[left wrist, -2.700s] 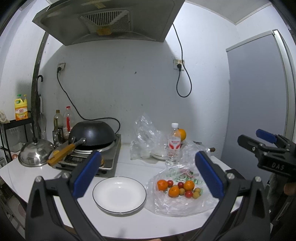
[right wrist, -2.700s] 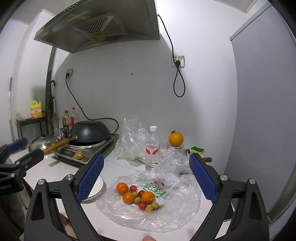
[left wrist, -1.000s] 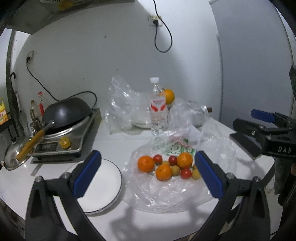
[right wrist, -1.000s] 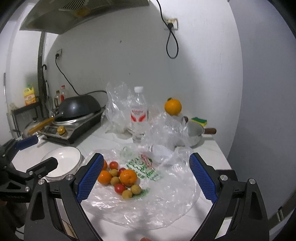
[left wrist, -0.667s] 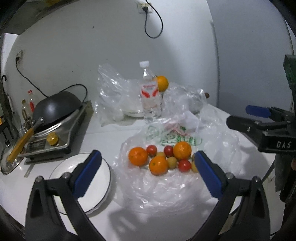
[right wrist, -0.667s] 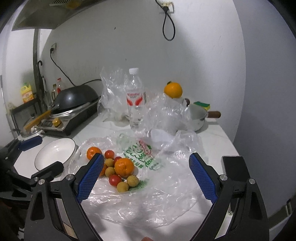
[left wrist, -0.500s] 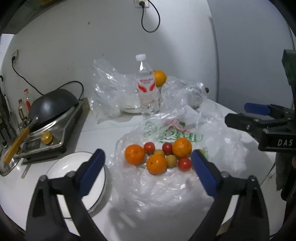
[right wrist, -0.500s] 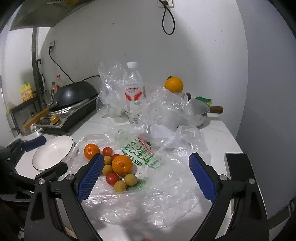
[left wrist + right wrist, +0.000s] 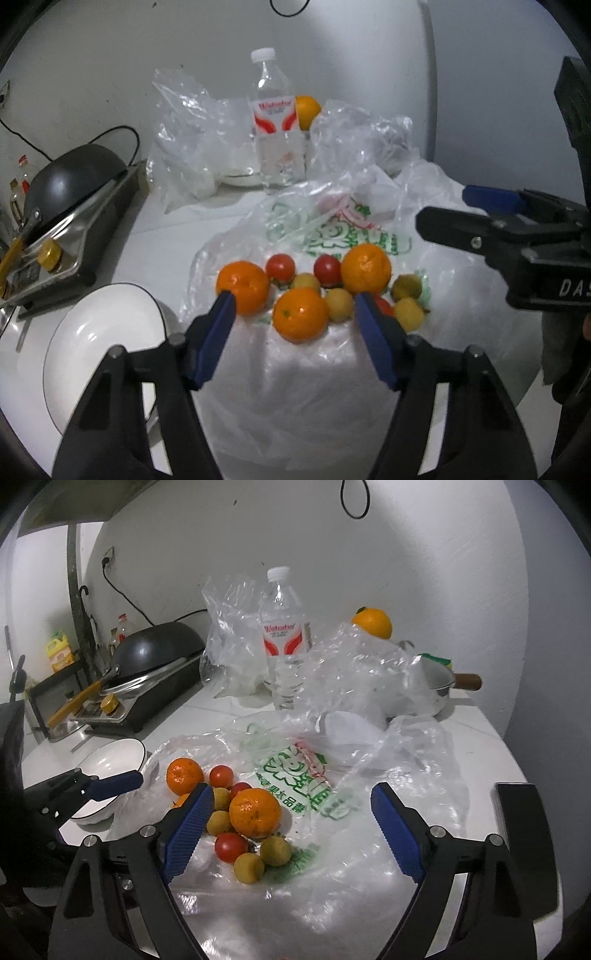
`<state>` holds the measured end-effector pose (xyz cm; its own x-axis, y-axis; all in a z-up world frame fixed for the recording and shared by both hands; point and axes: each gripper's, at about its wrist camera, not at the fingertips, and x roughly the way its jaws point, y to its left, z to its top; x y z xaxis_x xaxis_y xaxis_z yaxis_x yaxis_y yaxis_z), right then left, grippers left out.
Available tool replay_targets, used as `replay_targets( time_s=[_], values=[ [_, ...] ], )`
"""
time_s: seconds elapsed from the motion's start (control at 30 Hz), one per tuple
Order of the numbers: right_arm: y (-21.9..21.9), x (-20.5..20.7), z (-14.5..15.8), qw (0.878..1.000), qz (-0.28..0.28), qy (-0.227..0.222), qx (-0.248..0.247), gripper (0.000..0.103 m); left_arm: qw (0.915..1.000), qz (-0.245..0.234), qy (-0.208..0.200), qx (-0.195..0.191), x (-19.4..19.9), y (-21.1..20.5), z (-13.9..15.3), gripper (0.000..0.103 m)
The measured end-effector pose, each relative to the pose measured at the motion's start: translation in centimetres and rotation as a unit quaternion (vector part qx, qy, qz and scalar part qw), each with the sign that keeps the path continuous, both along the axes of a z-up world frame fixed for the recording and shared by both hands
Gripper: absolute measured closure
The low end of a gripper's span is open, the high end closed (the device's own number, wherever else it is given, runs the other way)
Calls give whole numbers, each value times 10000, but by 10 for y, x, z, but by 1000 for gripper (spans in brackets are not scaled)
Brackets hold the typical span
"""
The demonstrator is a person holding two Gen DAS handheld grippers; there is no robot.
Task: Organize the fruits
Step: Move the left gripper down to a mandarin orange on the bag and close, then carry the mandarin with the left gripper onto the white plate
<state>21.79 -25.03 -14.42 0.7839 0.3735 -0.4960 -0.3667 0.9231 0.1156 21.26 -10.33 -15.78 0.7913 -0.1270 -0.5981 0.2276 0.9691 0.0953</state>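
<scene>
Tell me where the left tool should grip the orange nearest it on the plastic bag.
Grip the near orange across its widest middle, coming from the front and slightly above. It is round and its near face is bare, with small fruits crowding behind. The left tool, jaws just closing, already lines up with it.

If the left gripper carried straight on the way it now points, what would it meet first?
Most likely the nearest orange, which lies on the plastic bag centred between the left gripper's blue pads. Its jaws have just been closing, with nothing pressed between them yet. Depth is hard to judge, so the bag could come first.
</scene>
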Motion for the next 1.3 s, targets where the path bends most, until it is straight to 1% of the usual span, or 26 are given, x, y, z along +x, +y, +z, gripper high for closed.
replay_targets(
  time_s=[0.17, 0.2, 0.23, 0.3, 0.4, 0.47, 0.5, 0.53, 0.57, 0.6, 0.63, 0.7, 0.83, 0.87, 0.93, 1.17, 1.3],
  values=[
    [9, 20, -13, 9992, 156, 323, 152, 14, 9996, 122, 250, -33, 15, 1, -9, 36],
    [12, 24, -16, 9989, 202, 399, 158, 14, 9995, 120, 287, -44, 18, 2, -11, 40],
    [13, 27, -18, 9986, 223, 446, 151, 17, 9994, 116, 316, -50, 20, 3, -13, 44],
    [17, 33, -21, 9980, 291, 546, 135, 22, 9990, 105, 410, -107, 23, 3, -16, 46],
    [21, 42, -28, 9958, 405, 802, 190, 23, 9983, 80, 546, -181, 28, 3, -22, 49],
    [22, 46, -31, 9946, 468, 889, 247, 23, 9981, 57, 570, -225, 28, 3, -22, 51],
    [23, 46, -31, 9944, 483, 914, 235, 24, 9980, 53, 588, -233, 29, 3, -22, 52],
    [25, 48, -33, 9937, 520, 972, 196, 24, 9978, 47, 609, -238, 30, 2, -23, 56],
    [26, 48, -33, 9933, 542, 1007, 182, 25, 9977, 35, 636, -249, 30, 1, -23, 57],
    [27, 49, -35, 9928, 565, 1046, 160, 31, 9976, 14, 651, -247, 30, 0, -24, 59],
    [28, 51, -36, 9920, 593, 1103, 137, 39, 9974, -16, 671, -261, 31, 0, -25, 61],
    [29, 53, -38, 9908, 644, 1184, 139, 42, 9973, -18, 679, -288, 31, 0, -25, 61],
    [36, 55, -43, 9879, 773, 1341, -6, 43, 9971, -23, 682, -344, 31, 1, -25, 61],
    [37, 56, -43, 9879, 771, 1347, -19, 43, 9970, -30, 682, -358, 31, 2, -25, 62],
    [37, 56, -43, 9874, 813, 1356, -20, 55, 9970, -45, 659, -400, 30, 3, -25, 62],
    [39, 50, -39, 9894, 790, 1211, -107, 55, 9974, -92, 518, -491, 18, 6, -17, 62],
    [37, 40, -28, 9922, 703, 1028, -68, 55, 9979, -69, 343, -543, 7, 10, -6, 62]
  ],
)
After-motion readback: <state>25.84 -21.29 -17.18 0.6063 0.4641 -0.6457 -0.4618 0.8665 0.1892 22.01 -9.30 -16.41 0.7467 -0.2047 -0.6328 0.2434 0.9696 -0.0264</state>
